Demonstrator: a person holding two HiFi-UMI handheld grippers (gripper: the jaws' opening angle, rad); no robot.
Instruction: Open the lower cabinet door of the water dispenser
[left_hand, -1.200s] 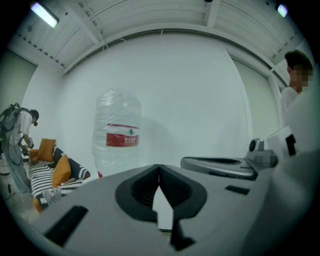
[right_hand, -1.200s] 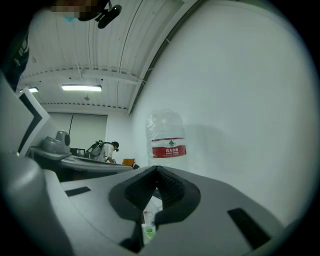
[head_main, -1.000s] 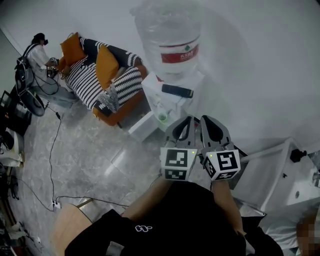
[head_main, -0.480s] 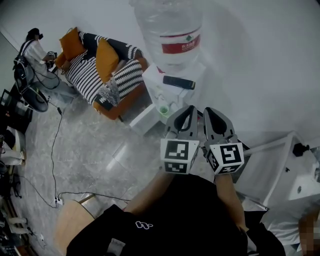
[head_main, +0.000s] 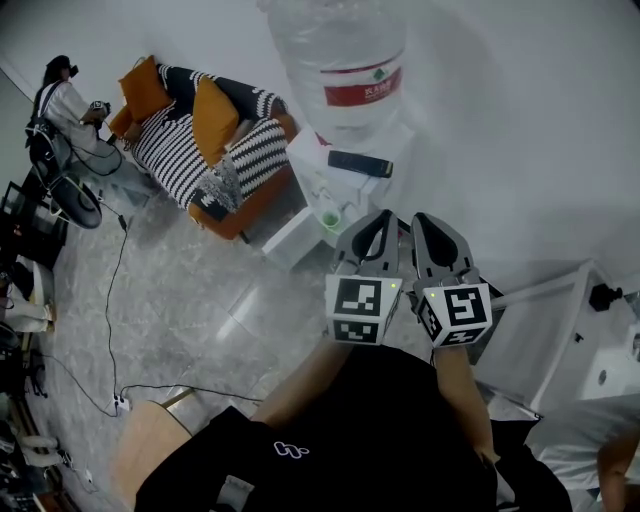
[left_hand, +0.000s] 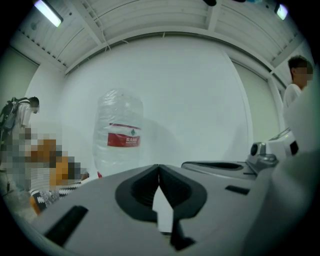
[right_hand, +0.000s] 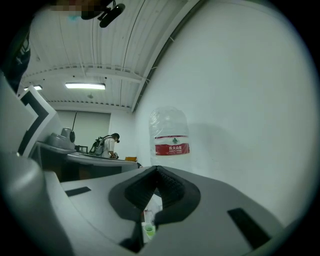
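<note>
White water dispenser (head_main: 318, 185) stands beyond left gripper (head_main: 377, 218), right gripper (head_main: 424, 220); fingers (left_hand: 141, 190) clenched, empty.

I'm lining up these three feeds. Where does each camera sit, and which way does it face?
Head view: on the person's head, facing steeply down at the water dispenser and floor; shows torso, left gripper, right gripper.
Left gripper view: on the left gripper, looking along its shut jaws toward the water bottle and wall.
Right gripper view: on the right gripper, along its shut jaws, same bottle ahead.
Shared: all three show the water bottle.
</note>
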